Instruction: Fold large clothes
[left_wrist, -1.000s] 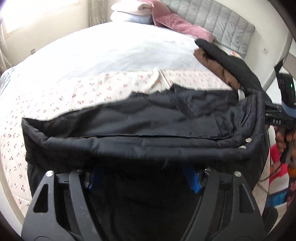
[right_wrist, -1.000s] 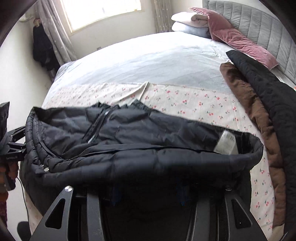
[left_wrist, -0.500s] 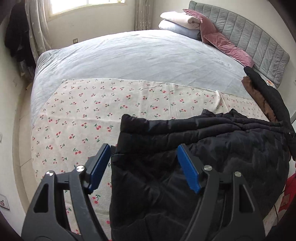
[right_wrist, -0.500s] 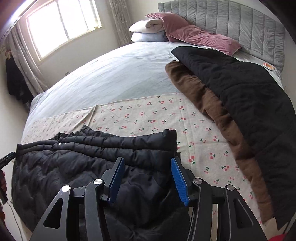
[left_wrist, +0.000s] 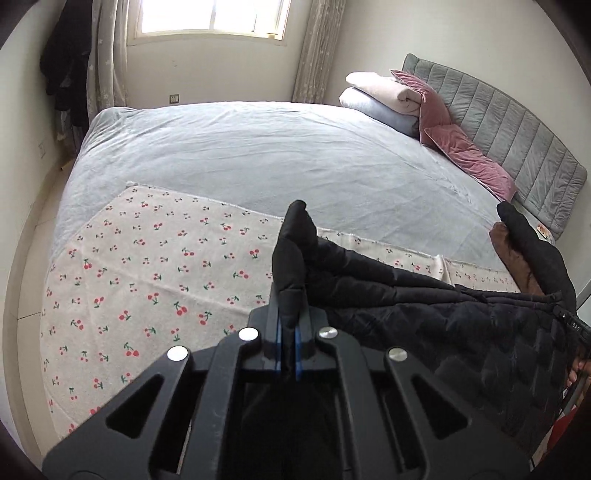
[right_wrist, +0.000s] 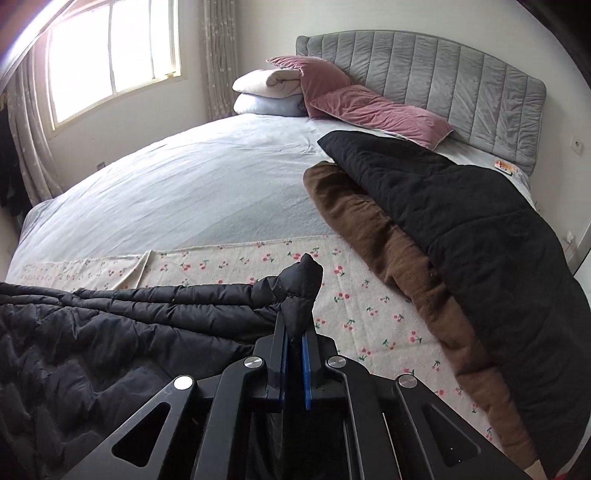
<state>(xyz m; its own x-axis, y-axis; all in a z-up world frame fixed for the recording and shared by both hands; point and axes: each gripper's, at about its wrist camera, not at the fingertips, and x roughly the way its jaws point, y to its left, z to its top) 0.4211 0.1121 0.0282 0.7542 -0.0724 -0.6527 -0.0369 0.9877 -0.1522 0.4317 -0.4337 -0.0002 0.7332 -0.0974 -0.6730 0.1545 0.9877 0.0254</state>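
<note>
We see each hand-held gripper, left (left_wrist: 288, 325) and right (right_wrist: 294, 332), clamped on a corner of the black puffer jacket (left_wrist: 443, 325) stretched between them over the bed (left_wrist: 258, 155).

1. A home bedroom — a wide bed (right_wrist: 192, 192) under a pale blue cover fills the room.
2. At the bed's head: a grey padded headboard (right_wrist: 443, 77), pink pillows (right_wrist: 376, 110) and folded quilts (right_wrist: 266, 92).
3. Beyond the bed's far side — a curtained window (left_wrist: 207, 18).
4. A cherry-print sheet (left_wrist: 147, 280) covers the bed's near edge.
</note>
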